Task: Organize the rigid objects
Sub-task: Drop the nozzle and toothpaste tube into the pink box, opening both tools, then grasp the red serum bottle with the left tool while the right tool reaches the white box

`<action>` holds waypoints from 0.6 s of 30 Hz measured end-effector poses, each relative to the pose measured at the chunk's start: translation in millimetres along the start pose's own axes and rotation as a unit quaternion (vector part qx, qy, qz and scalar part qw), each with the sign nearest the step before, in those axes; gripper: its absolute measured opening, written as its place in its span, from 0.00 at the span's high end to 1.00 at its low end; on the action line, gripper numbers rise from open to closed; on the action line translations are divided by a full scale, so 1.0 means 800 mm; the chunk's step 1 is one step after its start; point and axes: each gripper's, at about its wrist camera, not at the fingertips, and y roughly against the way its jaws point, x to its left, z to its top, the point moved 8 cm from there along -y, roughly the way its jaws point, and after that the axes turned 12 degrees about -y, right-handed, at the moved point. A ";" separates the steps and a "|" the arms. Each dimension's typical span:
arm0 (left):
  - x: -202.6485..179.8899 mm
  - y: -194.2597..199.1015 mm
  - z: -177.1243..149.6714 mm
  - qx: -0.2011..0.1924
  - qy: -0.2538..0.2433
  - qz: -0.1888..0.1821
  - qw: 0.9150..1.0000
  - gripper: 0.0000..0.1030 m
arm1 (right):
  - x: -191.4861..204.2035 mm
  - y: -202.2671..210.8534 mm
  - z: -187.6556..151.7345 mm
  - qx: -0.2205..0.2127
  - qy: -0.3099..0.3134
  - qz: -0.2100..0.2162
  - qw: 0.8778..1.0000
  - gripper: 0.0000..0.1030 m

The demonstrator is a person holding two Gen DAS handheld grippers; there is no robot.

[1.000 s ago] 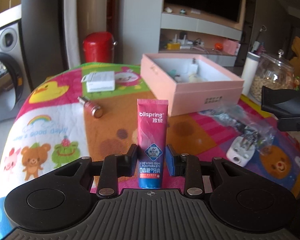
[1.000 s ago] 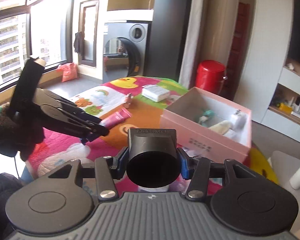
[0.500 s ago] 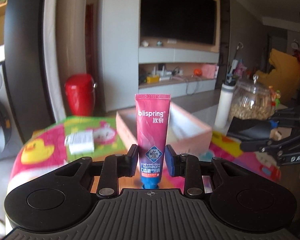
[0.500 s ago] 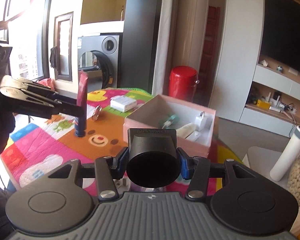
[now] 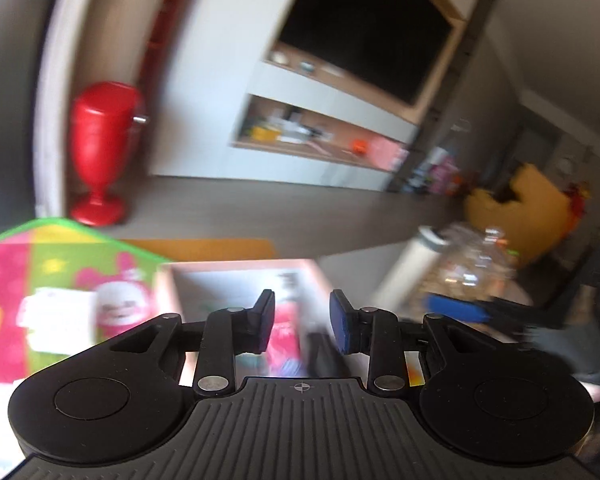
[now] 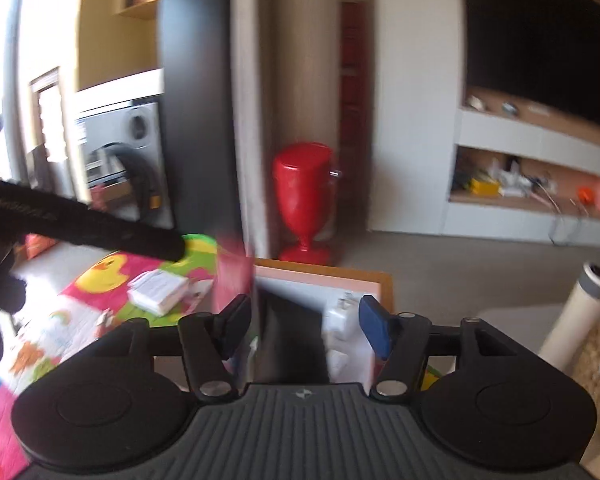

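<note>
Both views are motion-blurred. My left gripper [image 5: 302, 320] is open above the pink box [image 5: 168, 280]. The red toothpaste tube [image 5: 282, 336] is free of the pads and blurred below them, inside the box. My right gripper [image 6: 302, 326] is open over the same box [image 6: 320, 276]. The black cylinder [image 6: 288, 340] is blurred between and below its pads, no longer gripped. White plugs [image 6: 340, 316] lie in the box. The red tube shows as a blur in the right wrist view [image 6: 232, 276], below the left gripper's finger [image 6: 80, 224].
A white carton [image 6: 158, 292] lies on the colourful cartoon mat [image 6: 40, 344]. A white bottle [image 6: 580, 312] and a glass jar of nuts [image 5: 472, 264] stand right of the box. A red bin [image 6: 304, 200] stands on the floor behind.
Both grippers moved over the pink box and opened. The left let go of the toothpaste tube and the right let go of the black cylinder; both are dropping into the box.
</note>
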 end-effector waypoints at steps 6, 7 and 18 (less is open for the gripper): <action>0.066 0.034 -0.082 0.010 0.037 0.103 0.994 0.68 | -0.031 0.014 -0.071 0.022 0.011 -0.022 0.999 0.28; 0.080 0.045 -0.097 0.010 0.039 0.124 0.991 0.68 | -0.033 0.016 -0.086 0.029 0.021 -0.027 0.999 0.28; 0.208 0.074 -0.180 0.028 0.197 0.208 0.958 0.68 | -0.016 0.032 -0.184 0.080 0.019 0.011 0.997 0.28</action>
